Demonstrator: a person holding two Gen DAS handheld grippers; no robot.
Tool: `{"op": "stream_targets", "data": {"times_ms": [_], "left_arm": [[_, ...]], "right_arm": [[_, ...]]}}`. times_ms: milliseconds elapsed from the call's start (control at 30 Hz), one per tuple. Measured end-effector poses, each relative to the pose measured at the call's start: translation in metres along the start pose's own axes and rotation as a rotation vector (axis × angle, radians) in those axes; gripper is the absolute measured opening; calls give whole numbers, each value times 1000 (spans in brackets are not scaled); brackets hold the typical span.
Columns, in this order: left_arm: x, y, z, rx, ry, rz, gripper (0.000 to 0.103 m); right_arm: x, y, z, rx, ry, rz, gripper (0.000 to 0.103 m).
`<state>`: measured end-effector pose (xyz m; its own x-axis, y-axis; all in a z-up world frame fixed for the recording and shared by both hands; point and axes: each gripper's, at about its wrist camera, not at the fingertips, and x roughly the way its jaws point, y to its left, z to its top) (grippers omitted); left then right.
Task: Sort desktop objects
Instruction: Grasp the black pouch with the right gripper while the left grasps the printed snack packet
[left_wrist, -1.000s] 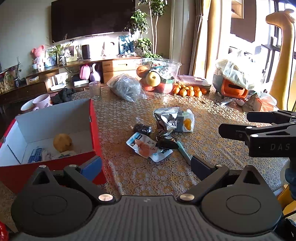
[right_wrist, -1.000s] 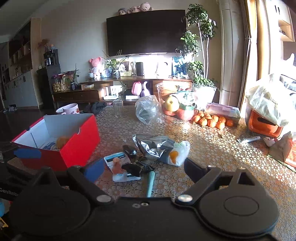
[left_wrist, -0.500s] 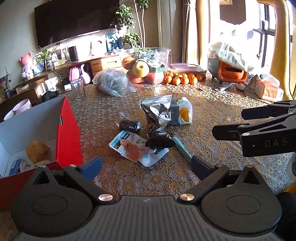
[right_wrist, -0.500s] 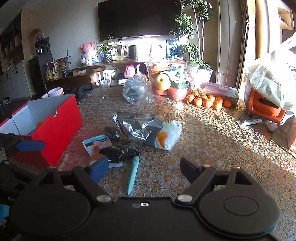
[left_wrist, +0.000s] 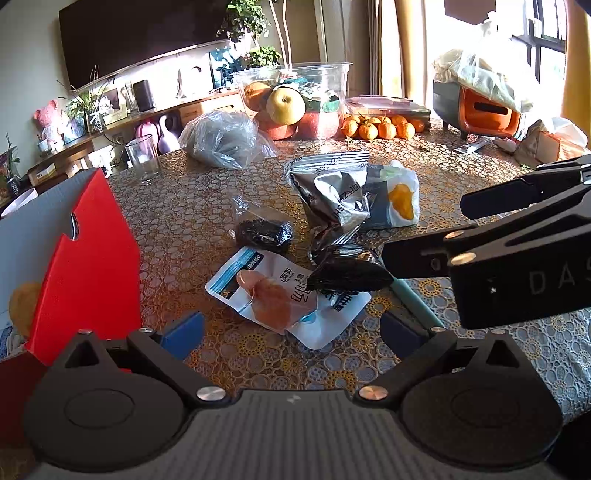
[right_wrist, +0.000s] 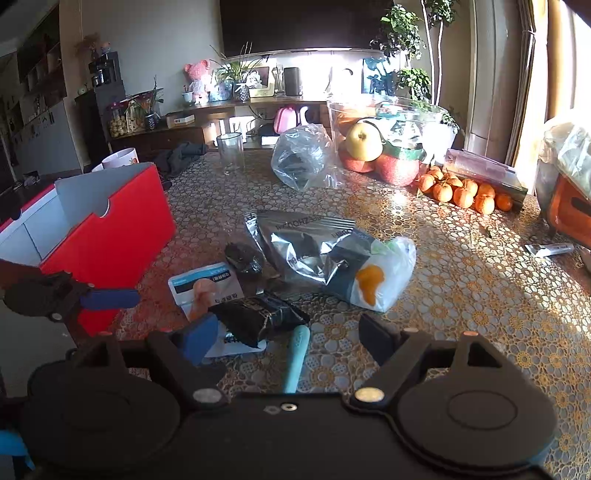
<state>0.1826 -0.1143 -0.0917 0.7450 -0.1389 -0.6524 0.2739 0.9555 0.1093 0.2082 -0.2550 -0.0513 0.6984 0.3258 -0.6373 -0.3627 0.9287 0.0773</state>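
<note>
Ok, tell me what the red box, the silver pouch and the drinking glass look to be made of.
Red box: probably cardboard, matte red outside, pale grey inside, with a cut thumb notch.
Silver pouch: likely metallised foil film; crinkled, mirror-like glints.
Drinking glass: clear glass or plastic; see-through, cannot tell which.

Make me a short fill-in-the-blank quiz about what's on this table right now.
1. The box left of the snack packets is ____ on the outside.
2. The black packet lies partly on top of the white ____.
3. The teal pen lies between the ____ gripper's fingers.
4. The oranges sit ____ the clear tub, not inside.

Missing words: red; packet; right; beside
</note>
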Motion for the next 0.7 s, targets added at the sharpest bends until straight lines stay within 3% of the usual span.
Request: {"op": "stream_targets", "data": {"times_ms": [167, 567, 700], "left_arm": [[12, 4, -1, 7, -10, 5, 102], [45, 15, 4, -57, 30, -72, 103], [50, 18, 4, -58, 13, -96, 103]], "right_arm": [[24, 7, 3, 1, 30, 25, 84], [68, 13, 8, 41, 99, 32, 83], [75, 8, 6, 64, 123, 47, 72]]}}
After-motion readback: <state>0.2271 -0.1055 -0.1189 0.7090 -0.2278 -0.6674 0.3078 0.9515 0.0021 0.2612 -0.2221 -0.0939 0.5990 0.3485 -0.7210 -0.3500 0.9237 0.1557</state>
